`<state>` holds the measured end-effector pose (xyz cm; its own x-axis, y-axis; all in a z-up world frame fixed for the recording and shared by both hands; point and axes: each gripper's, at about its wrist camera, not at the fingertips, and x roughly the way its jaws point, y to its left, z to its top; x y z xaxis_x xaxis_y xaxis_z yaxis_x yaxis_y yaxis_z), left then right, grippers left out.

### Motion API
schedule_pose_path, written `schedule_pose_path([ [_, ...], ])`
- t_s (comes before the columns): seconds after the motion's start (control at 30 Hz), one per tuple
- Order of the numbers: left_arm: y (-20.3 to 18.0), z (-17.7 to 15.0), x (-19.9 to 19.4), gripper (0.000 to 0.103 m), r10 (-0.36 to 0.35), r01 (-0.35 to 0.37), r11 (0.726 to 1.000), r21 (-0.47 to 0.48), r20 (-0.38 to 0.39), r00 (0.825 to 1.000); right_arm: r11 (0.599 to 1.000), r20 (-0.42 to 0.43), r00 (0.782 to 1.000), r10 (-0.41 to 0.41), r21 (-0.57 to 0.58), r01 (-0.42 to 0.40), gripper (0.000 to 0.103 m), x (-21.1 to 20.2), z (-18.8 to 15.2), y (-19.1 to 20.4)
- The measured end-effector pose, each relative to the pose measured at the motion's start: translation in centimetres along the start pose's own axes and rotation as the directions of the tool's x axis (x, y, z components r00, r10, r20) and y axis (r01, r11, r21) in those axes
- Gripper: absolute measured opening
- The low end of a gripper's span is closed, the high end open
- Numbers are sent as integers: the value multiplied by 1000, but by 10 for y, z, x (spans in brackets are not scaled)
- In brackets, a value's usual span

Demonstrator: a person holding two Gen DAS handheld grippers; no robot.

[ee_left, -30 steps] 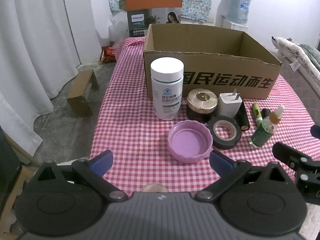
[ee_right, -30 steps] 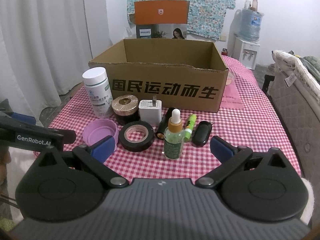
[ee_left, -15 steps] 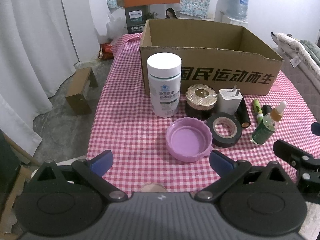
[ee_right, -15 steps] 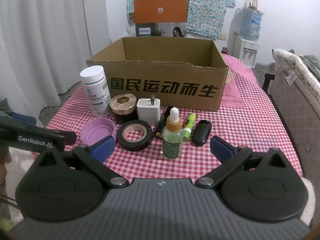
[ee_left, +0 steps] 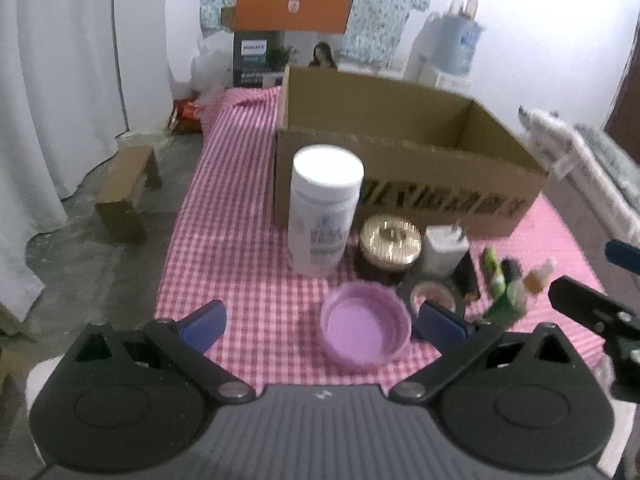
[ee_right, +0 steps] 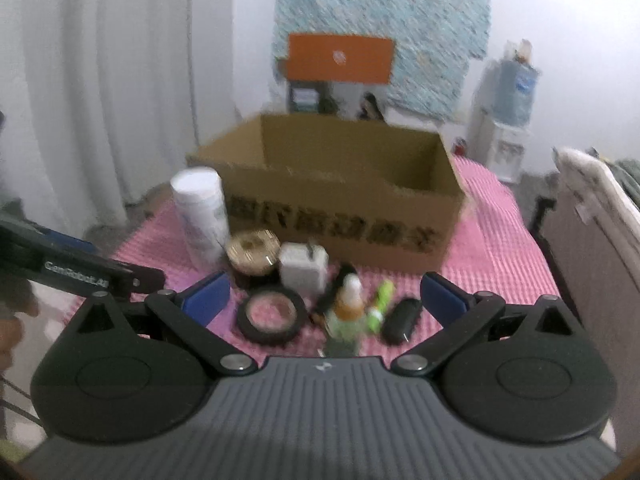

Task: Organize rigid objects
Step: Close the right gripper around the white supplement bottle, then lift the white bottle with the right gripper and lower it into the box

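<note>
Left wrist view – left gripper (ee_left: 320, 322) wide, pink lid (ee_left: 366, 330) between fingers – right gripper (ee_right: 325, 296) wide too

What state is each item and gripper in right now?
left gripper: open, empty
right gripper: open, empty
cardboard box: open-topped, upright
white bottle: upright, capped
purple lid: lying hollow side up
gold-lidded jar: lid on
dropper bottle: upright, capped
tape roll: lying flat

Beyond the pink checked tablecloth (ee_left: 240, 216) we see an orange Philips box (ee_left: 294, 10); right of it, a water dispenser (ee_left: 452, 54); left, white curtains (ee_left: 52, 92).
</note>
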<state>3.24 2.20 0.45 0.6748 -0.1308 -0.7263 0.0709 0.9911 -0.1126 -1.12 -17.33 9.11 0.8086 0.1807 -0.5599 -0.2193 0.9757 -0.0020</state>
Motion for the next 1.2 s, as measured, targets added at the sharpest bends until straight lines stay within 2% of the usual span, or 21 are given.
schedule_pose_path([
  [0.07,5,5,0,103,-9,9,1000,-1,38,999,999,34,998,46,3,-46,102,0,11,-2],
  [0.17,7,12,4,102,14,-17,999,34,82,997,997,53,996,72,13,-73,102,8,33,-1],
  [0.23,9,17,6,97,5,-10,999,49,92,996,992,74,990,117,25,-120,102,15,48,1],
  [0.3,8,22,13,97,-21,14,997,73,93,995,978,92,975,201,31,-205,102,24,59,3],
  [0.4,6,28,23,97,-15,4,995,101,106,994,947,69,948,312,55,-316,102,46,75,11],
  [0.47,5,33,32,96,-21,6,992,123,121,992,932,43,934,354,64,-357,102,63,83,18],
  [0.53,5,37,39,90,-37,20,991,135,127,991,921,19,924,382,70,-382,101,80,89,25],
  [0.6,6,44,51,83,-56,38,989,143,126,990,909,-11,912,409,84,-407,96,99,94,31],
  [0.7,11,49,63,71,-78,63,988,141,109,991,889,-53,893,447,133,-437,81,125,96,35],
  [0.77,15,51,70,70,-104,91,986,139,93,990,877,-78,881,466,171,-449,69,138,95,38],
  [0.8,17,51,73,70,-116,103,985,141,90,989,874,-87,878,471,180,-451,68,144,94,40],
  [0.87,18,52,77,68,-127,113,982,151,88,988,875,-105,876,470,186,-447,52,159,90,43],
  [1.03,23,55,87,55,-148,135,981,142,85,985,866,-124,868,481,222,-448,45,176,83,44],
  [1.2,22,54,84,55,-139,124,982,142,97,986,864,-118,869,481,232,-447,39,174,81,42],
])
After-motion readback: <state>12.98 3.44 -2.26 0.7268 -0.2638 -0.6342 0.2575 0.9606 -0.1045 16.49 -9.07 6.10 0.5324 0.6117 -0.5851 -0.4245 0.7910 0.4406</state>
